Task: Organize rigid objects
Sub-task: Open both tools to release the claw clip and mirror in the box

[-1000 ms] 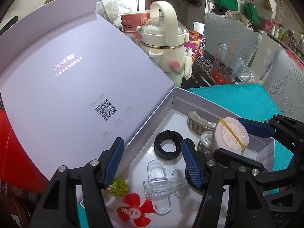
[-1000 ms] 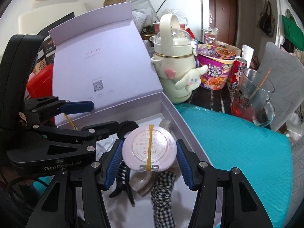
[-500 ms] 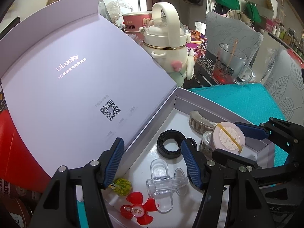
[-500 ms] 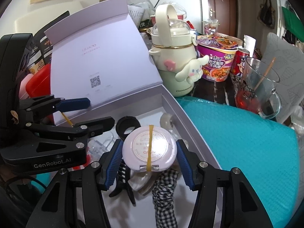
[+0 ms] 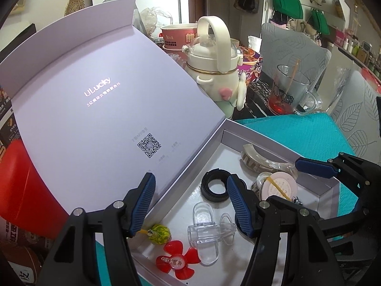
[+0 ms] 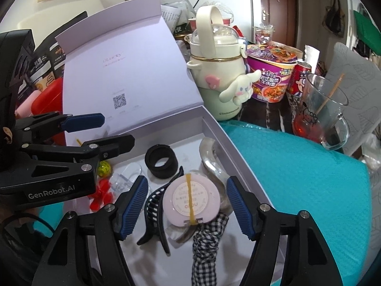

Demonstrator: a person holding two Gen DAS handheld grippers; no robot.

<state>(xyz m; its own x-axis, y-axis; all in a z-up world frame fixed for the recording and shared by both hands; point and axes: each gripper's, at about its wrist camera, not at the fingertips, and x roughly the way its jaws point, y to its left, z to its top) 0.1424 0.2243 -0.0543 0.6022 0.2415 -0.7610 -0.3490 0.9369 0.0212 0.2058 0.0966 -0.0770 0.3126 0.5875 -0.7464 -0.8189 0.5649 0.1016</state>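
Note:
A lavender box lies with its lid raised. In it a round pink compact with a yellow rubber band rests on a black hair claw, a checked scrunchie and a translucent claw. My right gripper straddles the compact; its jaws are opening and gaps show on both sides. My left gripper is open over the box's hinge edge, holding nothing. Near it lie a black ring, a clear plastic piece, a red flower clip and a yellow-green ball.
The box sits on a teal mat. Behind it stand a cream character bottle, a purple noodle cup, a red can and a glass mug. A red container is left of the lid.
The right gripper's jaws have spread off the pink compact, which came down with the gripper onto the items in the box. The left gripper has stayed about where it was, open.

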